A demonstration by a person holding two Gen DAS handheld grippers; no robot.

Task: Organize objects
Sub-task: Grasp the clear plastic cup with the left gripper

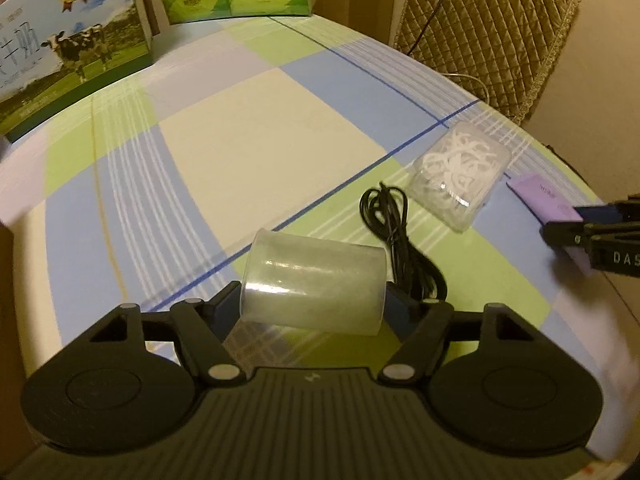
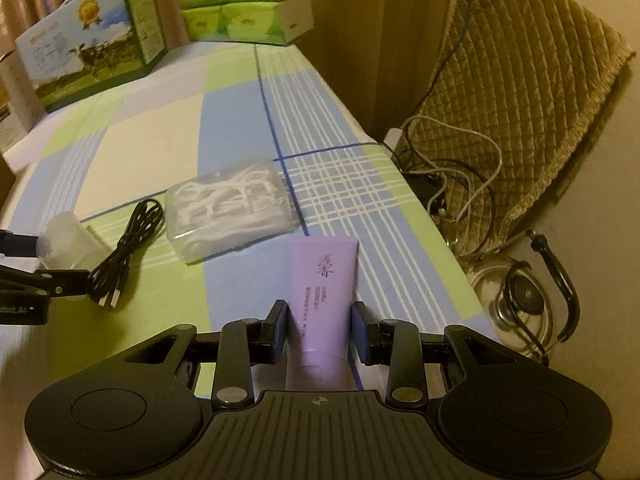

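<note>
Tube (image 2: 322,292) lengthwise in right gripper (image 2: 320,334) jaws, clamped; cup (image 1: 314,286) crosswise between left gripper (image 1: 312,300) jaws, gripped.

Checked tablecloth-covered table (image 2: 240,120), black cable (image 2: 124,248), clear box (image 2: 232,208) of seemingly floss picks, milk carton (image 2: 88,40), tissue packs (image 2: 240,16)

You have a clear plastic cup (image 1: 314,284) on its side on the checked cloth, a coiled black cable (image 1: 394,232) just beside it. Beyond lies a clear box of white floss picks (image 1: 460,174). The lilac tube (image 2: 322,292) lies flat, cap toward you.
</note>
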